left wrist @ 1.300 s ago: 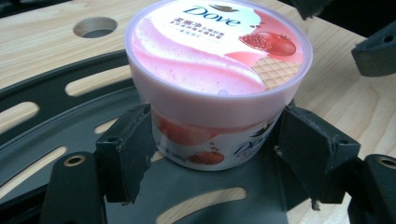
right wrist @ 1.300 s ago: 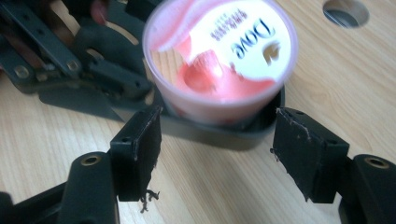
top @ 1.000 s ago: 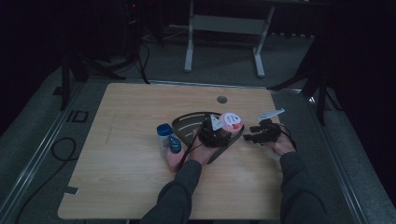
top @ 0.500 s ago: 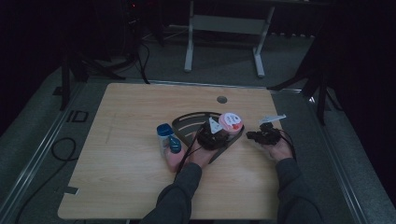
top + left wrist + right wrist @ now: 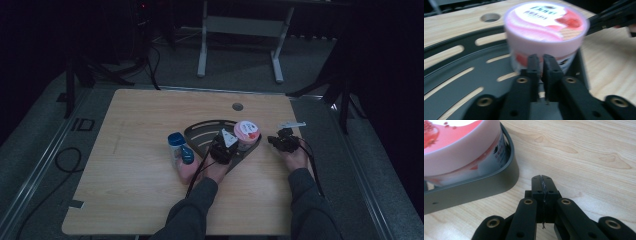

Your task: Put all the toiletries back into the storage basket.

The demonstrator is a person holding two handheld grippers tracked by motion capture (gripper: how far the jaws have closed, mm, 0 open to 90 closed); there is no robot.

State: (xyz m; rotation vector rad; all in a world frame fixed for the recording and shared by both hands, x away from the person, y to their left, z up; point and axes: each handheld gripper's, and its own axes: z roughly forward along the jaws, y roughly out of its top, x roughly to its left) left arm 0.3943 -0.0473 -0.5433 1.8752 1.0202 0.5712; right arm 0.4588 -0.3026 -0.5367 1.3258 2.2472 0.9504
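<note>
A pink tub (image 5: 246, 131) with a white and red lid stands at the right end of a black slotted tray (image 5: 202, 132) in the middle of the table. My left gripper (image 5: 234, 142) lies over the tray and points at the tub (image 5: 544, 27). Its jaws (image 5: 540, 58) have just been closing and stand almost together just short of the tub's side, with nothing between them. My right gripper (image 5: 271, 140) rests on the wood just right of the tray (image 5: 474, 187). Its jaws (image 5: 542, 178) have just closed, pads pressed together and empty, beside the tub (image 5: 456, 147).
A bottle with a blue cap (image 5: 176, 142) and a pink one (image 5: 188, 170) stand just left of the tray. A round cable hole (image 5: 238, 106) sits in the tabletop behind the tray. A metal frame (image 5: 240, 30) stands on the floor beyond the table.
The right gripper's jaws, spread a second ago, are now together. Both hands stay about where they were beside the tub.
</note>
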